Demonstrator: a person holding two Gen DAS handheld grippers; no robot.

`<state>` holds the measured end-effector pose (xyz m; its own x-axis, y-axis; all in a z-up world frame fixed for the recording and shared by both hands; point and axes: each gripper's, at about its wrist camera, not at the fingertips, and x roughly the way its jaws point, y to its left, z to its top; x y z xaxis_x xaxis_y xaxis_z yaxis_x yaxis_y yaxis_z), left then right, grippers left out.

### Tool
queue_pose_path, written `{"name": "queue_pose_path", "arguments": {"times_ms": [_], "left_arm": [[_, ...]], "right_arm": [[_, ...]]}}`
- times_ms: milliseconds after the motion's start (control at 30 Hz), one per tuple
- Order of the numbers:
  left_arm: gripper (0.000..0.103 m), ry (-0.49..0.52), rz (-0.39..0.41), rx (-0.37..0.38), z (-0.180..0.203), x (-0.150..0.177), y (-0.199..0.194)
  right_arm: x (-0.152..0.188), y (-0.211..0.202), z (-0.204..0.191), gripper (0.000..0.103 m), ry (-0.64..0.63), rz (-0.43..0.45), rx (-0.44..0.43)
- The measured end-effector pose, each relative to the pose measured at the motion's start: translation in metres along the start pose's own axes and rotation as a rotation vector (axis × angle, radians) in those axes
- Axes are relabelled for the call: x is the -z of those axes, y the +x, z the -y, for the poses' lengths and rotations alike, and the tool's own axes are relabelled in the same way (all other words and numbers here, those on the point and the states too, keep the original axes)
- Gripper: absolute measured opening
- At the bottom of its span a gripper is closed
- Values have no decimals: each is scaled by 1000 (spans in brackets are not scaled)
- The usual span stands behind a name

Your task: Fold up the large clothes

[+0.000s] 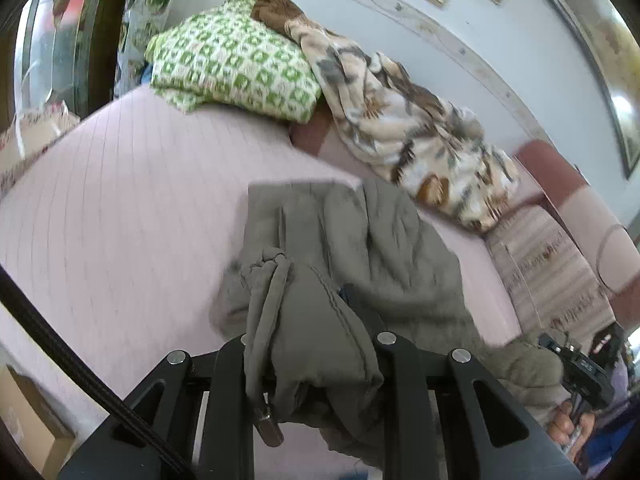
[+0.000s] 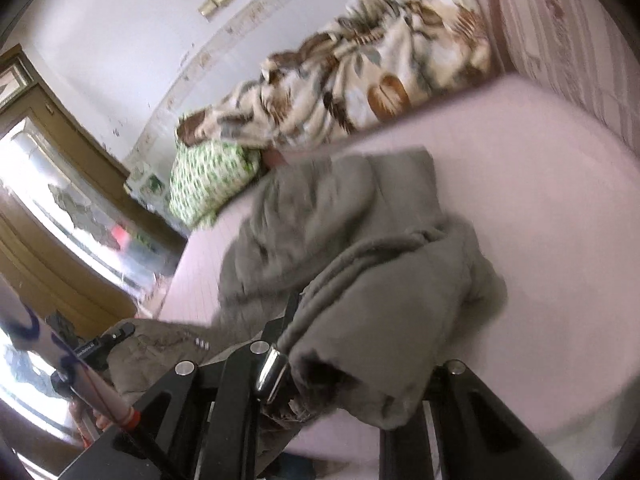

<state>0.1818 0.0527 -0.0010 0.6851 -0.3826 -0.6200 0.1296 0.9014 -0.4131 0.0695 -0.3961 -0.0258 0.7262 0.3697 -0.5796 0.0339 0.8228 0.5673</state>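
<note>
A large grey garment (image 1: 360, 232) lies partly on the pink bed sheet (image 1: 120, 200), its near end lifted. In the left wrist view my left gripper (image 1: 308, 332) is shut on a bunched fold of it, and the cloth hangs over both fingers and hides their tips. A zip pull (image 1: 268, 424) dangles below. In the right wrist view the same grey garment (image 2: 320, 216) drapes over my right gripper (image 2: 360, 324), which is shut on a thick roll of it beside a shiny zip pull (image 2: 272, 372). Each view shows the other gripper (image 1: 576, 364) (image 2: 96, 348) in a hand at its edge.
A green-and-white patterned pillow (image 1: 232, 68) and a crumpled floral blanket (image 1: 404, 128) lie along the wall at the back of the bed. A striped headboard cushion (image 1: 548, 268) stands at the right. A cardboard box (image 1: 28, 428) sits below the bed's near left edge.
</note>
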Motion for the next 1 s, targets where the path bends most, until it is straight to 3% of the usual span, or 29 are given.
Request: {"name": "queue_pose_path", "arguments": {"times_ms": [200, 500, 800, 1000], "left_arm": [[22, -36, -18, -58, 6, -76, 72], [22, -87, -109, -206, -3, -145, 205], [25, -65, -203, -338, -14, -152, 313], [29, -64, -216, -356, -19, -140, 334]], "right_arm": [[-76, 50, -7, 19, 25, 47, 21], [-172, 174, 15, 20, 90, -7, 149], [-200, 271, 45, 22, 105, -80, 281], [-195, 303, 71, 24, 173, -105, 290]]}}
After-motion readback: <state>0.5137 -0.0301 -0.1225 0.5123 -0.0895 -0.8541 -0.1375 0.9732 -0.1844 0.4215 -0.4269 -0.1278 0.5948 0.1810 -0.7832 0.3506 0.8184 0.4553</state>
